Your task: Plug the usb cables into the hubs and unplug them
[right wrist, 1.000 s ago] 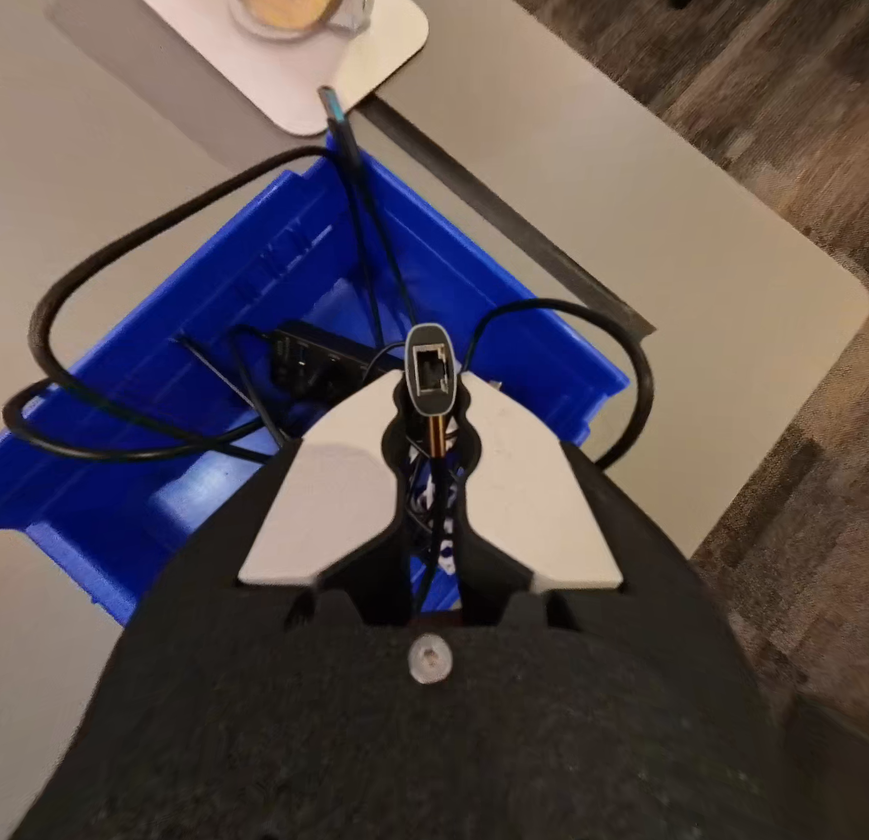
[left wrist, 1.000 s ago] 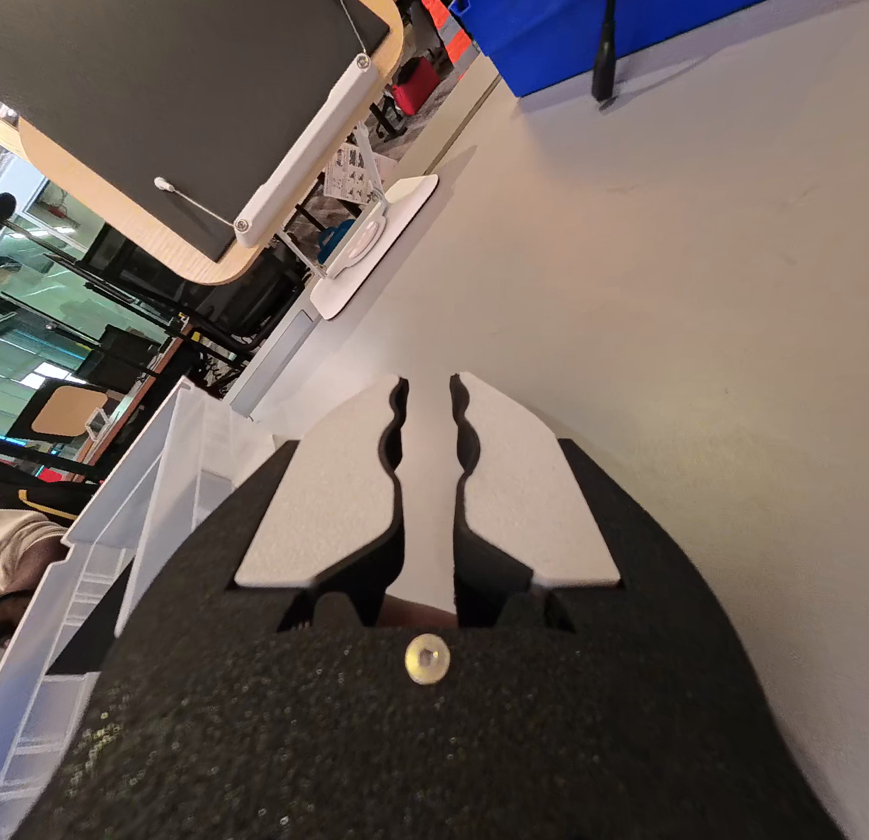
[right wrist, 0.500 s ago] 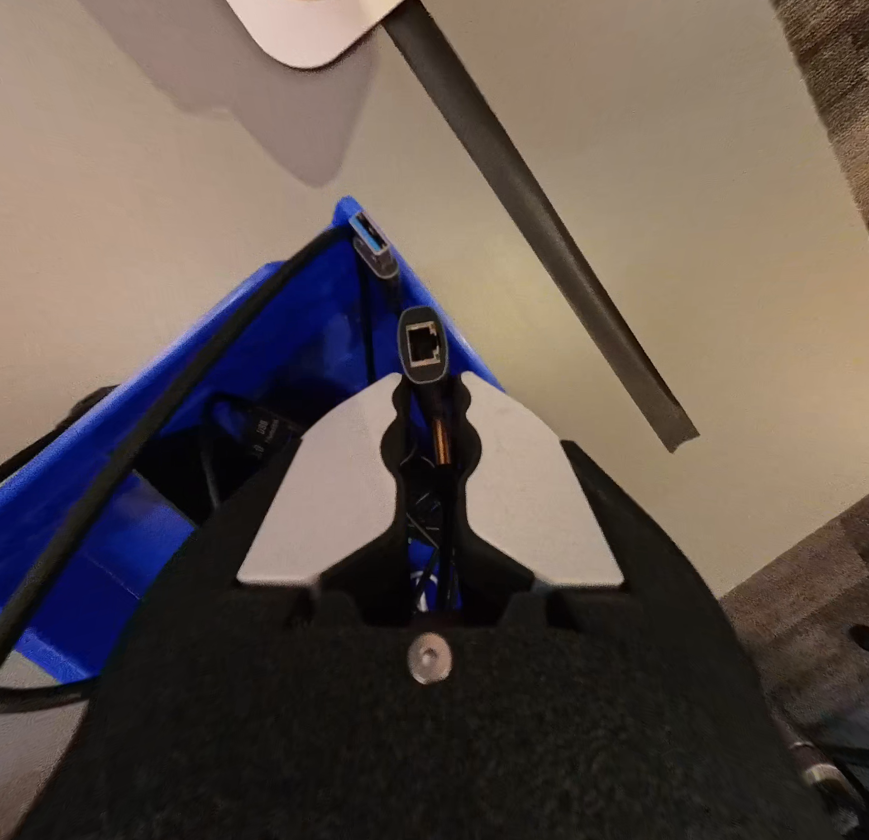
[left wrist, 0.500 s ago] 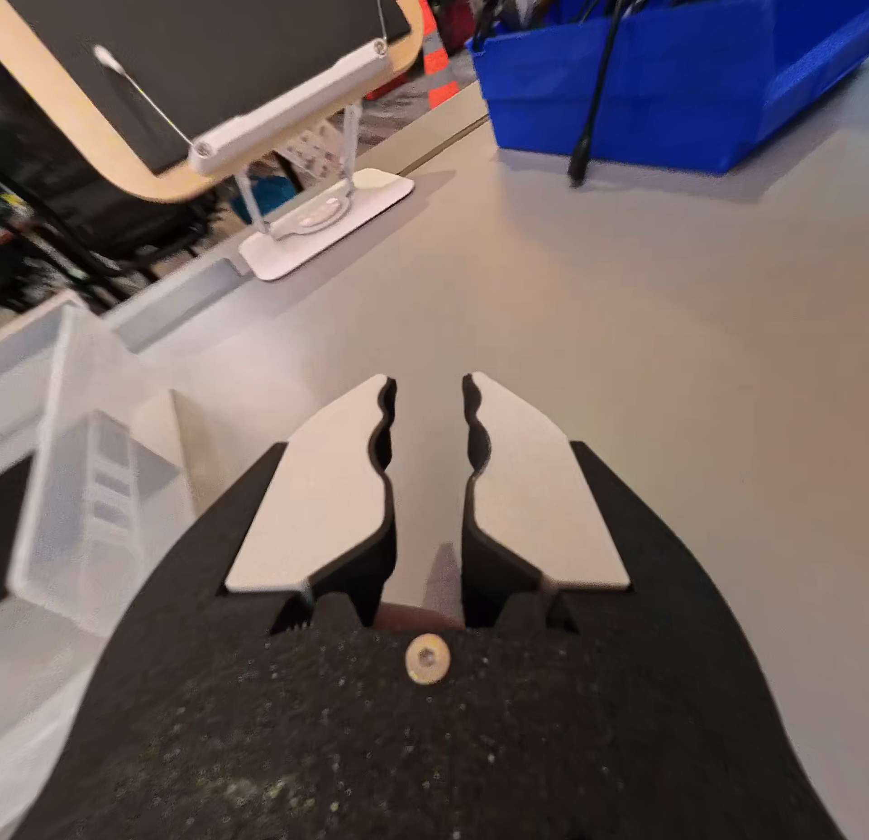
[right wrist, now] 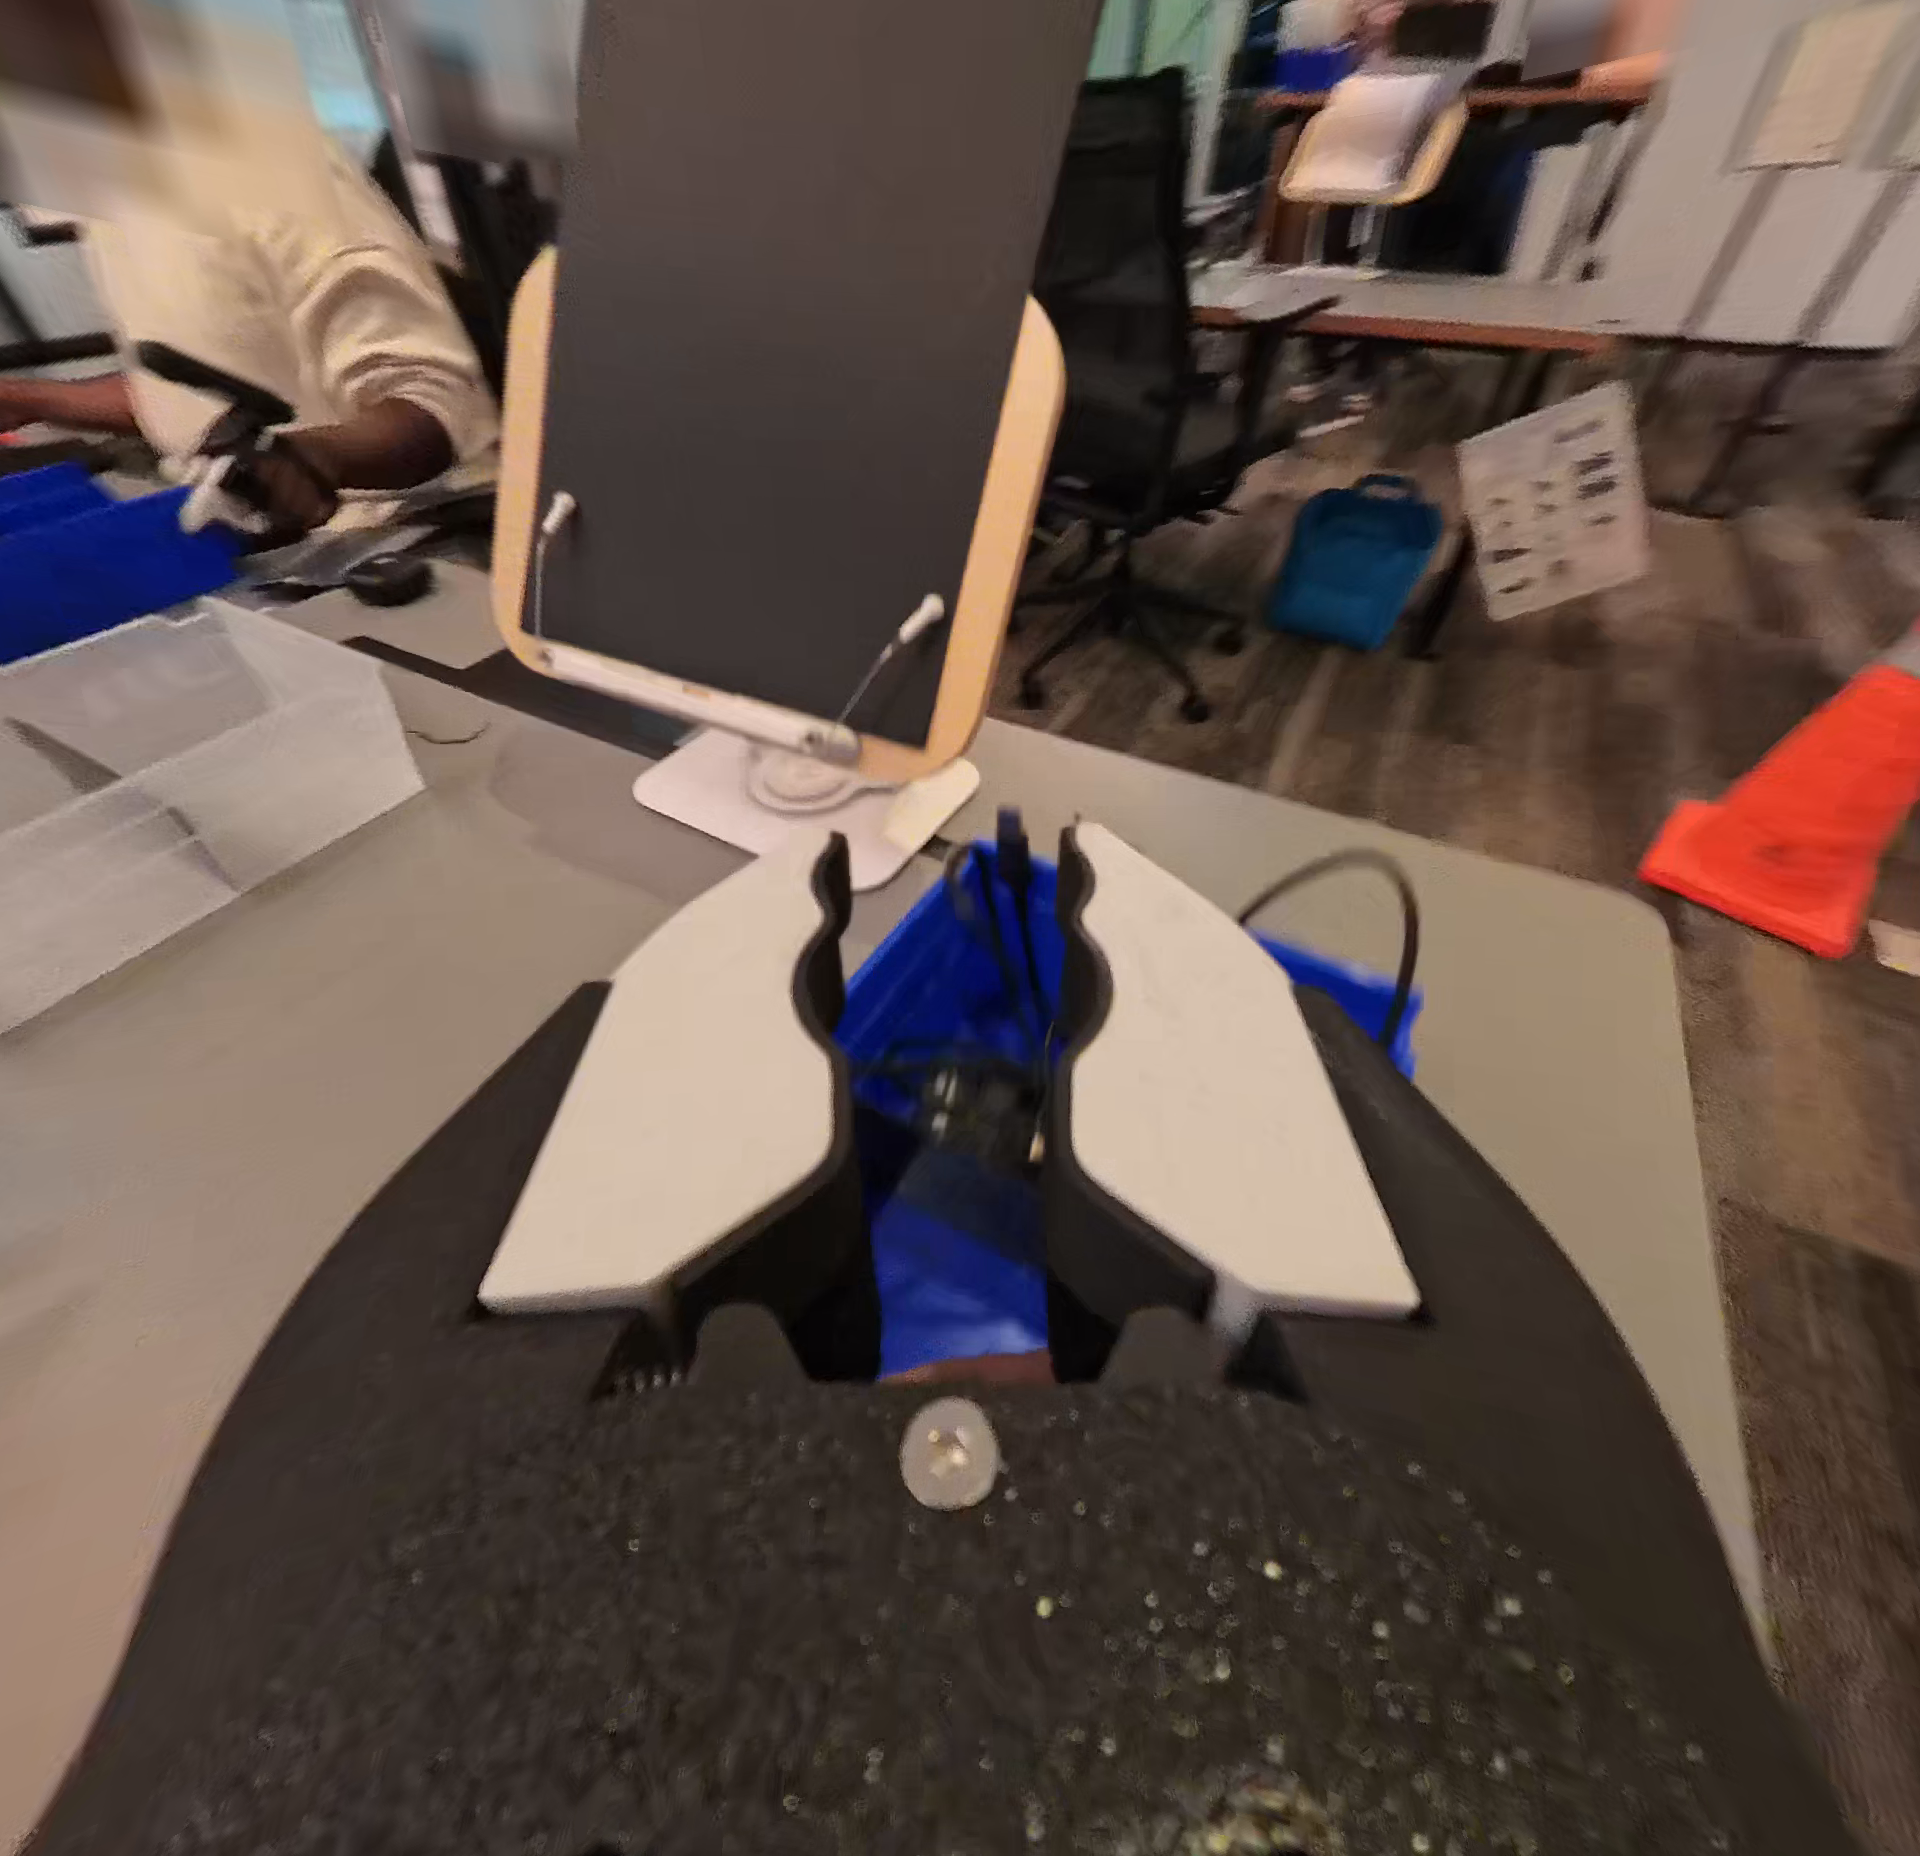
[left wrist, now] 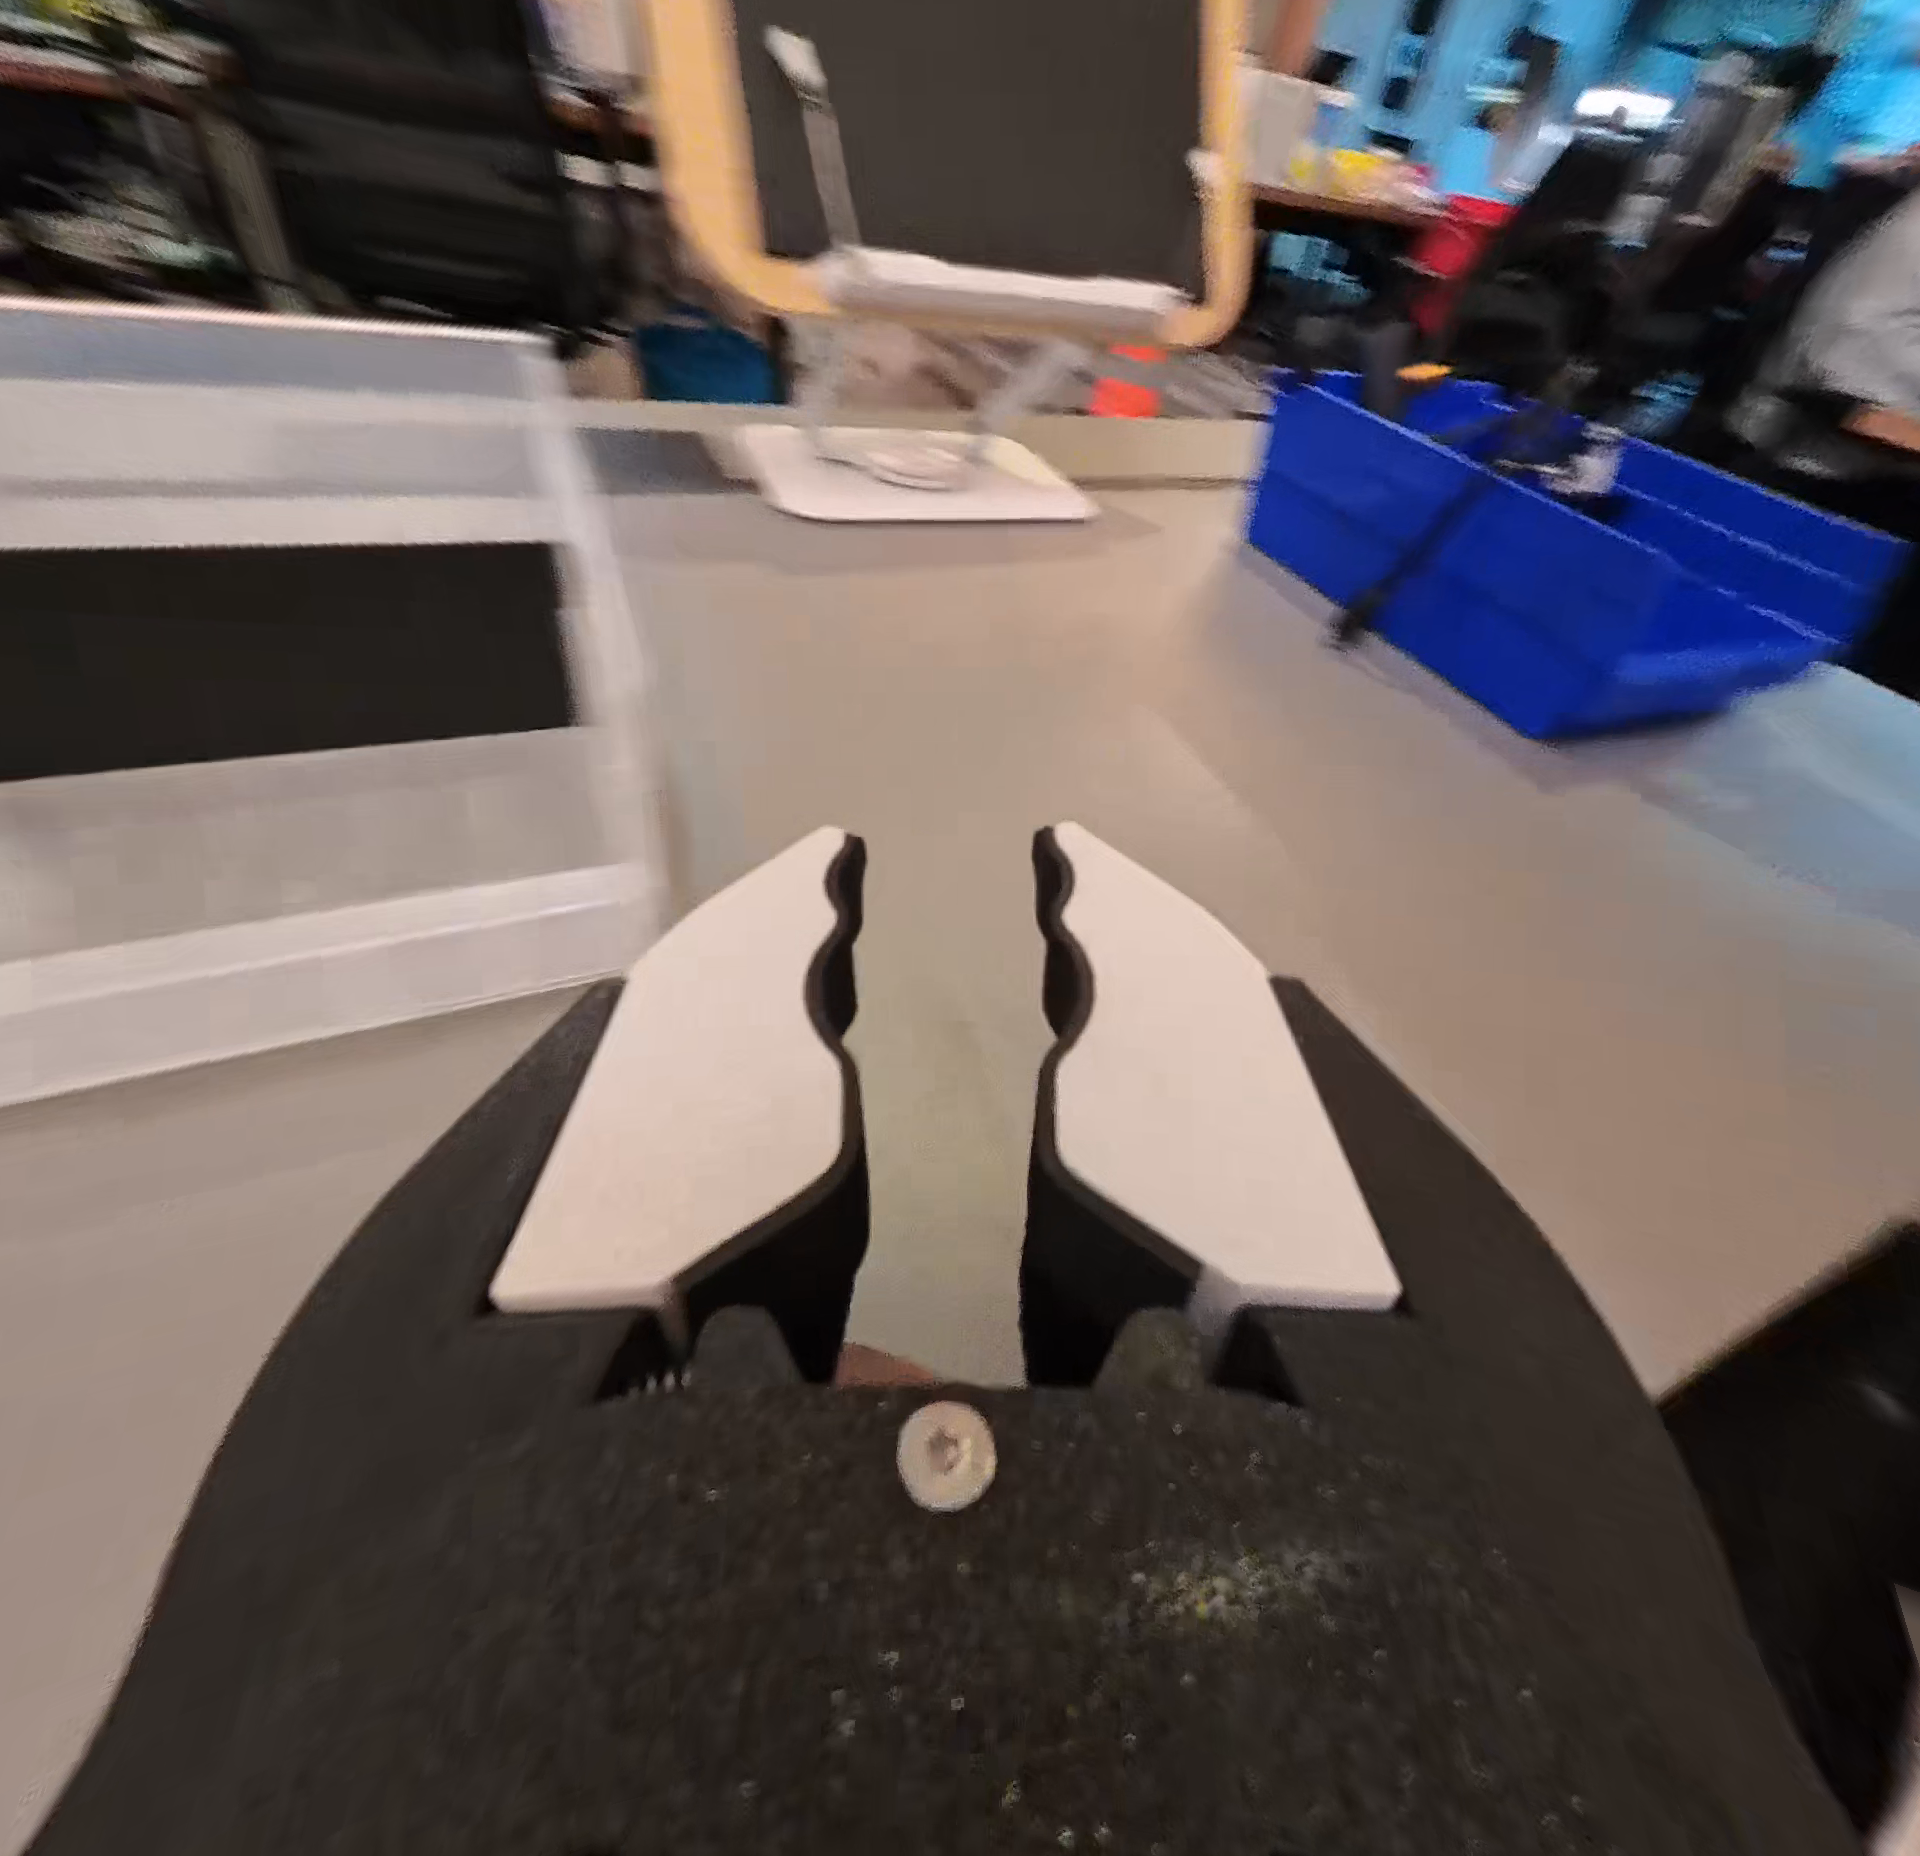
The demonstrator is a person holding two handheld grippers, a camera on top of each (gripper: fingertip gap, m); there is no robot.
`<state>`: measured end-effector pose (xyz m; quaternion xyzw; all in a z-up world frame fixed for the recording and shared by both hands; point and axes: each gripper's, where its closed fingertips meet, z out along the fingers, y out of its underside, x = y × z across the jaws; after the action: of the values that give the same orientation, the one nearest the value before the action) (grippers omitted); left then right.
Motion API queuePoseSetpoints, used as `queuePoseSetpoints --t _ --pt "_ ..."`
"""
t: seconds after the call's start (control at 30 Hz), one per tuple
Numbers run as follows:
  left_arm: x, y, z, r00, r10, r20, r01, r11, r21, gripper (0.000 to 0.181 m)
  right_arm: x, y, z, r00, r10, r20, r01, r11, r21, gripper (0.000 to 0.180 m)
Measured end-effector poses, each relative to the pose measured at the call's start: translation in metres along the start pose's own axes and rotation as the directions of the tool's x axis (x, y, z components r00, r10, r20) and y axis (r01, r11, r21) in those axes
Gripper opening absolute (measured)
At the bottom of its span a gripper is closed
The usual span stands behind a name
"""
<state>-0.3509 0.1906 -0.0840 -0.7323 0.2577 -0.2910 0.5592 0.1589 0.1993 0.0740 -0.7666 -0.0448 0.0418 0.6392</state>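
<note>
A blue bin (right wrist: pixel 914 975) lies right under my right gripper (right wrist: pixel 954 850), which is open and empty. Between its fingers I see black USB cables (right wrist: pixel 1013 902) standing up out of the bin and a dark hub (right wrist: pixel 977 1100) on the bin's floor. One cable loops over the bin's right rim (right wrist: pixel 1387 913). In the left wrist view the blue bin (left wrist: pixel 1558 601) sits at the far right with a black cable (left wrist: pixel 1397 570) hanging down its side. My left gripper (left wrist: pixel 948 850) is open and empty over the grey table (left wrist: pixel 1039 726).
A dark board on a white stand (right wrist: pixel 790 404) stands behind the bin; it also shows in the left wrist view (left wrist: pixel 935 248). A clear plastic box (left wrist: pixel 312 663) sits left. A person (right wrist: pixel 312 352) sits at the back left. An orange cone (right wrist: pixel 1808 819) lies on the floor.
My right gripper has opened and let go of the hub it held, which is now in the bin. Both grippers have tilted up to level. The left jaws are slightly wider.
</note>
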Motion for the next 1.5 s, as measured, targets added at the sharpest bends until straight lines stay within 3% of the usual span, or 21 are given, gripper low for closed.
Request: queuePoseSetpoints --t 0.2,0.27,0.33,0.47,0.73,0.9,1.33,1.43,1.5 --pt "-0.089 0.013 -0.035 0.949 0.056 0.310 -0.035 0.997 -0.072 0.031 -0.067 0.157 -0.046 0.967 0.022 -0.254 -0.045 0.995 -0.084 0.047" --pt "-0.100 0.020 -0.036 0.943 0.023 0.331 0.008 0.996 -0.092 0.031 -0.075 0.190 -0.053 0.946 0.044 -0.322 -0.080 0.992 -0.100 0.047" --pt "-0.107 0.025 -0.037 0.935 0.030 0.353 0.013 0.993 -0.118 0.031 -0.081 0.205 -0.051 0.948 0.024 -0.317 -0.071 0.988 -0.139 0.059" --pt "-0.110 0.025 -0.037 0.920 0.096 0.379 -0.043 0.988 -0.146 0.031 -0.062 0.205 -0.052 0.911 -0.102 -0.400 0.032 0.984 -0.178 0.062" --pt "-0.110 0.027 -0.037 0.914 0.130 0.385 -0.069 0.983 -0.169 0.031 -0.055 0.213 -0.060 0.918 0.040 -0.395 -0.108 0.982 -0.152 0.060" --pt "-0.111 0.026 -0.034 0.926 0.072 0.371 -0.020 0.990 -0.143 0.031 -0.053 0.215 -0.063 0.916 0.033 -0.400 -0.105 0.981 -0.161 0.060" --pt "-0.113 0.028 -0.024 0.923 0.110 0.368 -0.049 0.984 -0.172 0.031 -0.047 0.216 -0.057 0.916 0.027 -0.401 -0.102 0.981 -0.167 0.061" --pt "-0.112 0.029 -0.028 0.920 0.119 0.373 -0.056 0.983 -0.174 0.031 -0.061 0.209 -0.050 0.940 0.012 -0.342 -0.067 0.987 -0.148 0.062" --pt "-0.113 0.031 -0.034 0.914 0.128 0.384 -0.061 0.982 -0.181 0.031 -0.094 0.198 -0.036 0.982 0.048 -0.183 -0.067 0.993 -0.099 0.063"
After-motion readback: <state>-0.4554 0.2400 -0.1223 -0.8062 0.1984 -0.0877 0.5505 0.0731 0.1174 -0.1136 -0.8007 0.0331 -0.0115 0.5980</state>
